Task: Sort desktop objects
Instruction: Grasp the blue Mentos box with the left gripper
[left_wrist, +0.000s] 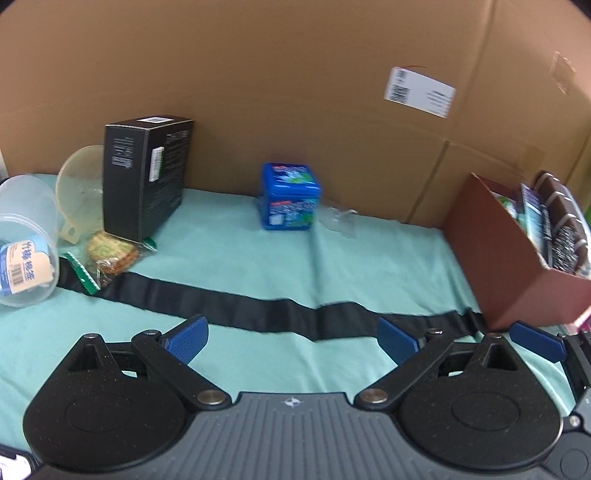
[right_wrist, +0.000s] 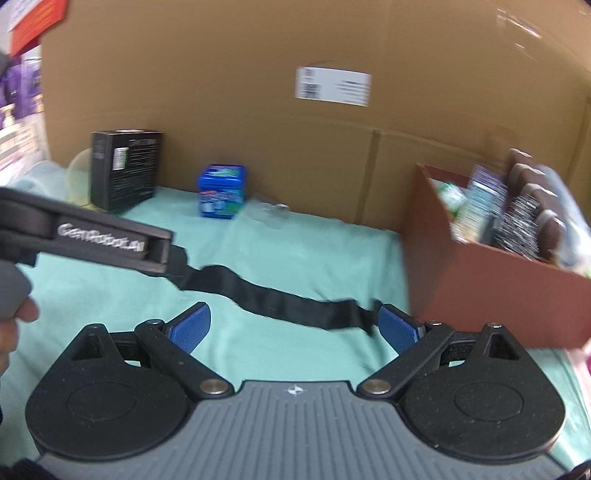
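Observation:
My left gripper (left_wrist: 291, 341) is open above the teal cloth (left_wrist: 240, 240), with nothing between its blue pads. My right gripper (right_wrist: 293, 332) is open too, also holding nothing. A black strap (left_wrist: 258, 310) lies across the cloth just beyond both. At the back stand a blue tub (left_wrist: 289, 196), a tall black box (left_wrist: 146, 177) and a clear crumpled wrapper (left_wrist: 341, 219). On the left lie a clear plastic jar (left_wrist: 26, 236), a yellowish funnel (left_wrist: 79, 184) and a wrapped biscuit (left_wrist: 110, 254). The brown box (left_wrist: 509, 258) on the right holds several packets. The left gripper's body (right_wrist: 92, 229) shows in the right wrist view.
A tall cardboard wall (left_wrist: 295, 92) closes off the back and right side. A person's hand (right_wrist: 14, 321) holds the left gripper at the left edge of the right wrist view. Purple and red shelf goods (right_wrist: 22, 55) show past the cardboard's left end.

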